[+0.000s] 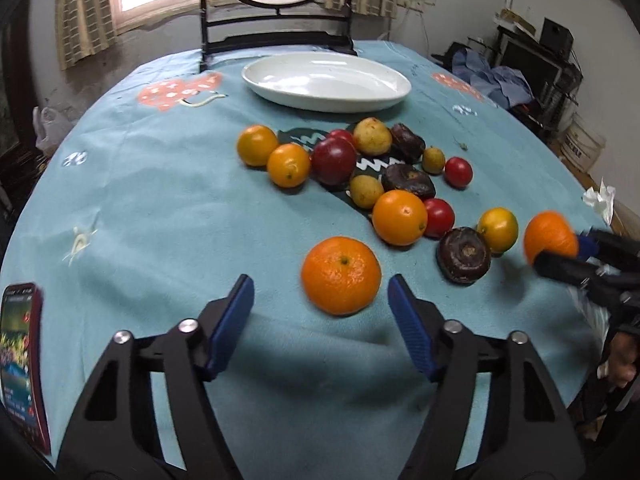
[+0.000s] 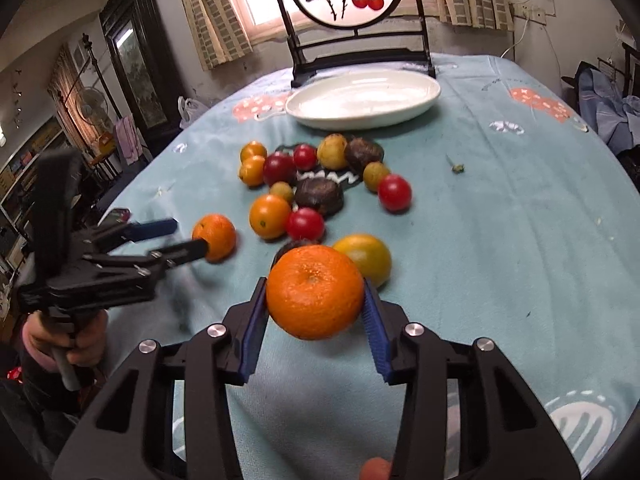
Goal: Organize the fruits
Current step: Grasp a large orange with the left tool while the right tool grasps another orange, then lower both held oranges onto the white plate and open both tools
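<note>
Loose fruit lies on the blue tablecloth (image 1: 160,220): oranges, red tomatoes (image 1: 458,171), yellow-green fruits and dark brown ones (image 1: 464,255). Behind the pile stands an empty white oval plate (image 1: 328,104) (image 2: 360,122). My left gripper (image 1: 320,284) (image 2: 190,235) is open, its blue pads either side of an orange (image 1: 341,275) (image 2: 214,237) without pressing on it. My right gripper (image 2: 314,284) (image 1: 560,250) is shut on another orange (image 2: 315,292) (image 1: 550,236), with both pads against its sides.
A dark wooden chair (image 1: 276,40) (image 2: 360,52) stands behind the plate. A red phone (image 1: 22,360) lies at the near left table edge, and a crumpled tissue (image 1: 600,200) at the right edge. A person's hand (image 2: 68,340) grips the left tool's handle.
</note>
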Action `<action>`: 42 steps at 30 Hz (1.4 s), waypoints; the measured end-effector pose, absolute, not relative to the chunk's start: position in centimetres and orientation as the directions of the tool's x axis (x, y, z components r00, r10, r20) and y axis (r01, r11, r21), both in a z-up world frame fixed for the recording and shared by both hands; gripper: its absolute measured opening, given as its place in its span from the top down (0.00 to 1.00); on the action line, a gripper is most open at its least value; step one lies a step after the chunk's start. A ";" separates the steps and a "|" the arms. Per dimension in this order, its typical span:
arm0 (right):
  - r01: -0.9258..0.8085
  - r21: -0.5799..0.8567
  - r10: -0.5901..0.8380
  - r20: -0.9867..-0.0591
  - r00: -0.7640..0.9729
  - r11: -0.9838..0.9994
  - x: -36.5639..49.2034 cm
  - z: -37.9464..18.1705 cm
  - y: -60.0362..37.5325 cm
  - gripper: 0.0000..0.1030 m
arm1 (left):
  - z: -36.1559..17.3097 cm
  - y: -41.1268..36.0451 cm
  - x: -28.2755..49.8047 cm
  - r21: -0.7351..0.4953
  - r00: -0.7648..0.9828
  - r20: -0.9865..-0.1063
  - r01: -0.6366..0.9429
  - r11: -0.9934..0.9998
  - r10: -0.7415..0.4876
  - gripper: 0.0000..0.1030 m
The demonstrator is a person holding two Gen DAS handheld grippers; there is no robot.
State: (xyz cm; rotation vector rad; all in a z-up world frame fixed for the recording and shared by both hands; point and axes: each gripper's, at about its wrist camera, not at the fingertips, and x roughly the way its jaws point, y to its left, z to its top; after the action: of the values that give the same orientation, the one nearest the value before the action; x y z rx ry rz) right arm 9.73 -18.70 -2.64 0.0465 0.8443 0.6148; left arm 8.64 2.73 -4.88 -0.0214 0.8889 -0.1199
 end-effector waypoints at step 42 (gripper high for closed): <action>-0.463 0.228 0.436 -0.800 0.413 0.857 39.1 -5.4 -10.8 0.49 | -4.7 3.8 37.8 -0.089 0.508 -0.854 0.062 0.994 -0.108 0.55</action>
State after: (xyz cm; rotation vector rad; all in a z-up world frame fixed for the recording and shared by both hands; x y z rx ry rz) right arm 39.11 -10.84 -5.44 -0.0298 0.9960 0.5652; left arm 37.84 3.75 -4.70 -0.0486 1.0324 -0.1027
